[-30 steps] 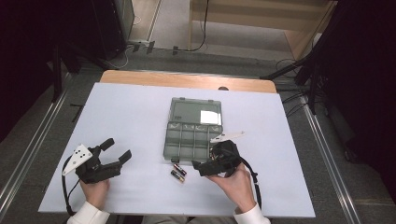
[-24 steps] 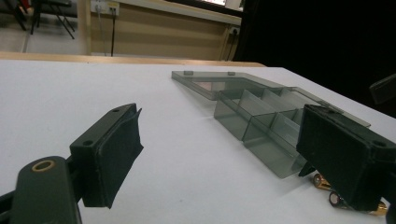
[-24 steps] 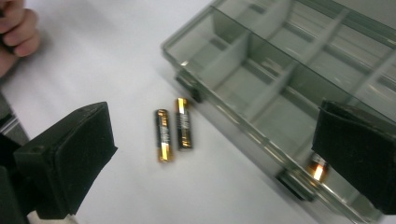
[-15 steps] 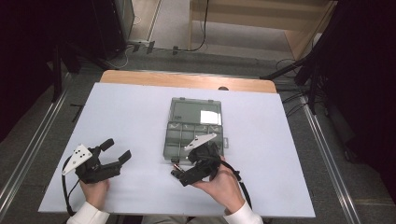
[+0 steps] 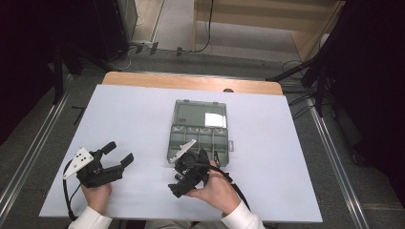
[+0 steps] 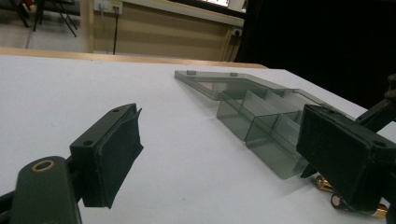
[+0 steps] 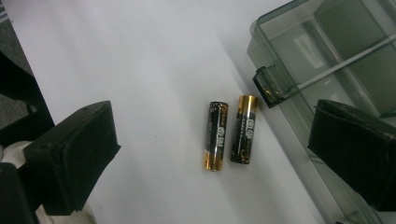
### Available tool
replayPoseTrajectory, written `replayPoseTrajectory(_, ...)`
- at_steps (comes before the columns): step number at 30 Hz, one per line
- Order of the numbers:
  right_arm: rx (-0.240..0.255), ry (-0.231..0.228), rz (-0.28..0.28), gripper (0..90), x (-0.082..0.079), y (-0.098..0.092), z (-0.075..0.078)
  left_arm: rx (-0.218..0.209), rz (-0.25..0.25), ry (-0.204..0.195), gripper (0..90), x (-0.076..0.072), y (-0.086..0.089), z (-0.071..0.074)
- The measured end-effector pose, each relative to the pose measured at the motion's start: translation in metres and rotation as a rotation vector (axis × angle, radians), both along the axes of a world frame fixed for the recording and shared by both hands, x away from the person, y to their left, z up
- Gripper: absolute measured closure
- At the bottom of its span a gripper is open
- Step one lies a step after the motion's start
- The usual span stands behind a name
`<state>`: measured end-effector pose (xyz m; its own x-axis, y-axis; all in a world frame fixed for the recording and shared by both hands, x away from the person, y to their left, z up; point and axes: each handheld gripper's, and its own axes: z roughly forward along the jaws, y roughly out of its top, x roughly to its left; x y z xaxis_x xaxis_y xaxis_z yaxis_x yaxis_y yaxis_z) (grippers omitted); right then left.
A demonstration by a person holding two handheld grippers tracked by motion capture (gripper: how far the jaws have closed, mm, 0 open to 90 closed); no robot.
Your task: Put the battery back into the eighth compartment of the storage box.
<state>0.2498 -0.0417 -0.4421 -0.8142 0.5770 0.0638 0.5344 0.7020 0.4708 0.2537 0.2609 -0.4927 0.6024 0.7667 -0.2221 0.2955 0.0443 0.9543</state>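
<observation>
My left gripper (image 5: 118, 159) sat near the desk's (image 5: 133, 114) front left corner, its jaws spread wide and holding nothing, aimed toward the organizer box (image 6: 261, 116) across bare white surface. My right gripper (image 5: 184, 183) hung just off the box's front left corner, close to the desk's front edge, jaws likewise wide apart and empty (its grey plate lay over the box's near rim in the high view). In the right gripper view, two batteries (image 7: 231, 134) lay between my open jaws, flat on the desk, side by side and nearly touching, long axes parallel and running roughly along the box's wall just beside them. Each was black with gold ends and pale lettering I could not read. The box (image 5: 200, 129) was smoky, see-through plastic, lid open, its compartments empty as far as I could tell.
</observation>
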Motion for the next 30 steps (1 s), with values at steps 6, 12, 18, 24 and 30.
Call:
replayPoseTrajectory(6,-0.049,0.03,0.04,4.4,0.001,0.012,-0.005,0.0,-0.002,-0.001,13.2,0.0,0.0,0.0)
replayPoseTrajectory(12,-0.106,0.061,0.075,10.6,0.002,0.024,-0.011,-0.002,-0.003,-0.004,13.2,0.0,0.001,0.0)
replayPoseTrajectory(18,-0.145,0.109,0.07,19.1,0.005,0.027,-0.016,-0.003,-0.01,-0.003,13.2,-0.001,0.0,0.0)
replayPoseTrajectory(24,-0.173,0.115,0.051,34.2,0.006,0.029,-0.02,-0.003,-0.011,-0.003,13.2,-0.001,0.0,0.0)
replayPoseTrajectory(30,-0.205,0.131,0.027,48.2,0.007,0.031,-0.023,-0.005,-0.01,-0.005,13.2,-0.001,0.0,0.0)
